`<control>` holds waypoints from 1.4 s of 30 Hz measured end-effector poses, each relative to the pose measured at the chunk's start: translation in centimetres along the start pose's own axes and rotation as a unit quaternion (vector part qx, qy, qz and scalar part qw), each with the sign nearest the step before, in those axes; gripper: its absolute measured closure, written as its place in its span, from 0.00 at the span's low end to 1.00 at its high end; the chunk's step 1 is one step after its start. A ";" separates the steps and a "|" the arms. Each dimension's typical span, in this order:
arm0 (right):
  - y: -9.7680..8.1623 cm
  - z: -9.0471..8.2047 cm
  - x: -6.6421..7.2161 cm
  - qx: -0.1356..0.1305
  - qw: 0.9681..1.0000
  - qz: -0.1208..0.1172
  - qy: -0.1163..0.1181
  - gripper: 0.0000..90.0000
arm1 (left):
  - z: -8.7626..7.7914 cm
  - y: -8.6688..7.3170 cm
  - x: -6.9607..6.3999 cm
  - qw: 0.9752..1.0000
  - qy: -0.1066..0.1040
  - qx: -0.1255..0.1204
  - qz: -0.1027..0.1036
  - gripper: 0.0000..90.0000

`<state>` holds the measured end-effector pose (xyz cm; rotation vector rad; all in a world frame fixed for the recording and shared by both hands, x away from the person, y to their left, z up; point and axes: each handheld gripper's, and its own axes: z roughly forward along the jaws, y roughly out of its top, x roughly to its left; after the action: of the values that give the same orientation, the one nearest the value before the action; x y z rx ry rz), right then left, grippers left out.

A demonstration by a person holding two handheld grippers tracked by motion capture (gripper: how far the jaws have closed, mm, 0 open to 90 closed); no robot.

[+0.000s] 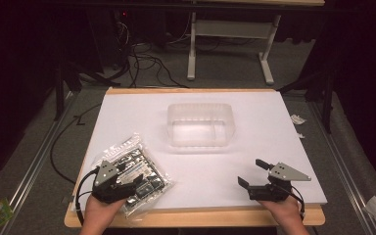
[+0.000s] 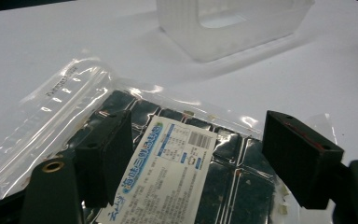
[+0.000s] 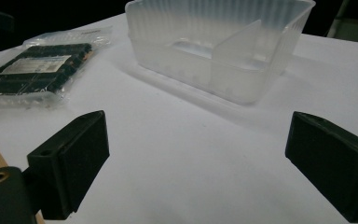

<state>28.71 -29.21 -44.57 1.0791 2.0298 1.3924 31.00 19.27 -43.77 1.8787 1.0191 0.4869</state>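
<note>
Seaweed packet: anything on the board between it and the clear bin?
Nothing visible. Bare white board lies between the seaweed packet and the clear bin. The left tool is open over the packet.

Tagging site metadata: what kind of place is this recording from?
Probably a lab data-collection bay: a white board laid on a wooden table, black curtains around it, cables loose on grey carpet, floor rails alongside, and a bench frame behind.

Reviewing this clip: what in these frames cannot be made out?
- Packet label text: too small and blurred in the left gripper view.
- Packet's near end: covered by the left gripper in the high view.
- Container far compartment floor: screened by its frosted walls in the right gripper view.
</note>
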 end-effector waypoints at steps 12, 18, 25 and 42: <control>0.3 -0.1 0.2 0.001 1.000 0.005 -0.006 0.07 | -0.8 -0.6 1.9 1.000 0.028 0.003 -0.011 0.31; 0.3 0.0 0.3 0.002 1.000 0.008 0.002 0.07 | -1.1 -1.0 3.7 0.998 0.062 0.000 -0.033 0.32; 0.2 0.1 0.3 0.004 1.000 0.019 0.010 0.07 | -1.8 -2.6 7.3 0.986 0.118 -0.009 -0.117 0.37; -0.1 0.9 0.8 0.025 0.999 0.013 0.020 0.08 | 0.2 -3.9 12.5 0.966 0.130 0.029 -0.221 0.57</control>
<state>28.88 -28.04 -44.98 1.1104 2.0963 1.3924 36.67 30.24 -48.17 1.5944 1.5941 0.4449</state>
